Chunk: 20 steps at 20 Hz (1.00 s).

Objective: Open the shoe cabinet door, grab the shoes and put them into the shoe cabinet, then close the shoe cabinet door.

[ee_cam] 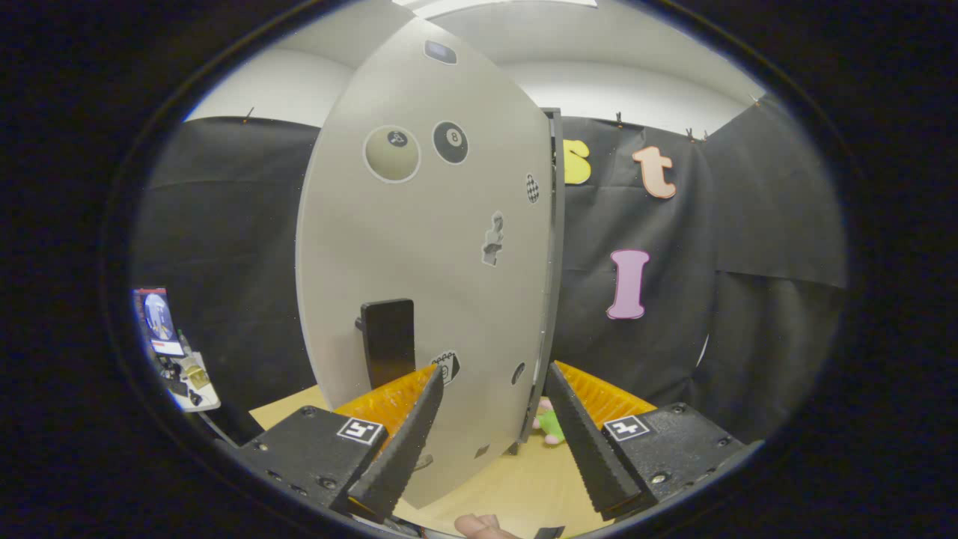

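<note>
I am holding the jaws wide around the free vertical edge of the tall grey sticker-covered cabinet door (426, 247) at frame centre, black handle (388, 340) left.

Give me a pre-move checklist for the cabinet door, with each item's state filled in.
1. Gripper open: ok, fingers spread wide with nothing held.
2. Door edge between the fingers: ok, the lower edge of the shoe cabinet door sits in the gap.
3. Black handle reachable: ok, it lies just ahead of the left finger, untouched.
4. Door fully shut: not ok, a gap shows along its right edge.
5. Shoes inside: cannot tell; only a bit of a pink and green thing shows behind the door.
6. Fingertip near the gripper base: cannot tell if it is clear of the swing.
</note>
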Tool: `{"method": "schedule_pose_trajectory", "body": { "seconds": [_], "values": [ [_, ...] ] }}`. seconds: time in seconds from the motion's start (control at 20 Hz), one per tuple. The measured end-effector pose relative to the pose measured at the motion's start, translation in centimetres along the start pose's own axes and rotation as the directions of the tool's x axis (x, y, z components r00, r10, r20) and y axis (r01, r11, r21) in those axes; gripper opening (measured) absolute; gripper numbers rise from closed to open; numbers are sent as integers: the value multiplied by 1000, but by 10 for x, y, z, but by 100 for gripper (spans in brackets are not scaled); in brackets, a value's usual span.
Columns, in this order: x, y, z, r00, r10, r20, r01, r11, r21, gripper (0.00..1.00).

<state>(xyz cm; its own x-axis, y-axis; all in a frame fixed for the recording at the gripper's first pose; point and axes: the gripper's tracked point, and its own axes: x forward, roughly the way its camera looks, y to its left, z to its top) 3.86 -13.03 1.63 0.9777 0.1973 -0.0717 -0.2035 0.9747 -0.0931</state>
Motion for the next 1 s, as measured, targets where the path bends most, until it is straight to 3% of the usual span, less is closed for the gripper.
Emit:
{"method": "schedule_pose_trajectory", "body": {
  "seconds": [0.4,0.7,1.0],
  "values": [
    [65,79,0,998,7,-56,-1,995,104,93],
    [129,148,-11,995,-33,-99,43,994,104,94],
    [136,160,-17,993,-90,-77,99,989,113,95]
  ]
}}
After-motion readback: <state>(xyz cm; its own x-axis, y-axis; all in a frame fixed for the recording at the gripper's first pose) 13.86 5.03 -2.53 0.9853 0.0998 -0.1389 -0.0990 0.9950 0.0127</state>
